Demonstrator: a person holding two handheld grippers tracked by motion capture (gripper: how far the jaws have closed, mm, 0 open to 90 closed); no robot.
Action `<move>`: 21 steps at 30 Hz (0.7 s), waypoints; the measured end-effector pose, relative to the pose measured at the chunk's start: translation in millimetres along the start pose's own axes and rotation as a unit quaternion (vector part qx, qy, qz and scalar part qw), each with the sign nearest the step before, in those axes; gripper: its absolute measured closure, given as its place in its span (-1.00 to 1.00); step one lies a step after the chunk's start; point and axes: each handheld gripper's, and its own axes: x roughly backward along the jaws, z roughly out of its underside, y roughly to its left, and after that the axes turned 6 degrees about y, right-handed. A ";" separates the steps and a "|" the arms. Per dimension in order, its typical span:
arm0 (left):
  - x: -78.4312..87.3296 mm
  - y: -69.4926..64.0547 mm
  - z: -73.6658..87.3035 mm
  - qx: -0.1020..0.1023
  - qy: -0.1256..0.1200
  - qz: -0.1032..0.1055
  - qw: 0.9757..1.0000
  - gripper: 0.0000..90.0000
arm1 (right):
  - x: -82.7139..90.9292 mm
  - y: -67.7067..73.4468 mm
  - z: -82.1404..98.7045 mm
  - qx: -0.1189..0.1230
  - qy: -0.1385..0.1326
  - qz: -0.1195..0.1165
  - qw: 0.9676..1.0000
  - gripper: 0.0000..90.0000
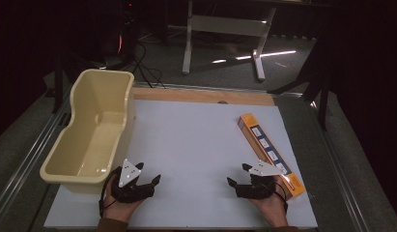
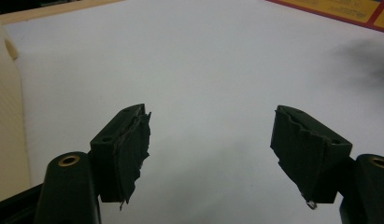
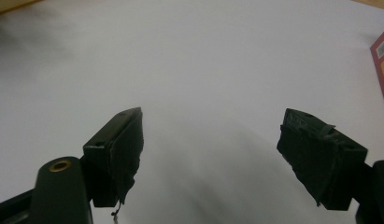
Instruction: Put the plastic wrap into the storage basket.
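Nothing is started — both grippers sit at the near edge of the white table (image 1: 196, 140) with nothing in them, and nothing lies in the tub.

Far left, the cream plastic tub (image 1: 92, 128) sits along the table's left edge, long side running away from the person, hollow bare inside. Its near corner is just beside the left gripper (image 1: 148, 175), not touching as far as the high view tells. In the left gripper view the jaws stand wide apart over bare white, pads (image 2: 133, 149) worn and ragged, the tub wall a pale strip at the frame's left edge.

The middle of the table is bare.

On the right, the right gripper (image 1: 239, 175) has its jaws spread wide too, nothing between them — the right gripper view has plain white under them. The long orange box (image 1: 269, 152) lies flat on a diagonal along the table's right side, its near end just beside this gripper's hand, at its outer side. It is beside the gripper rather than between the jaws.

My read: 0 steps done; the likely pick of the box and the carry to the tub are both left, and the 2 sit well apart.
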 end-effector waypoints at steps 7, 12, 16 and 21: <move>-2.1 -3.1 -1.2 -0.007 -0.003 0.003 1.000 -0.39 | -2.3 -0.7 0.1 0.002 0.005 -0.002 1.000 -0.51; -4.4 -6.4 -1.5 -0.014 -0.005 0.008 1.000 -0.38 | -3.6 -2.3 -1.0 -0.004 0.004 -0.003 1.000 -0.51; -7.0 -8.6 -1.2 -0.016 -0.004 0.014 1.000 -0.38 | -3.7 -3.1 -2.3 -0.002 0.002 -0.001 1.000 -0.49; -8.7 -10.8 -1.7 -0.019 -0.002 0.014 1.000 -0.38 | -1.6 -4.5 -2.8 -0.006 -0.004 -0.007 1.000 -0.40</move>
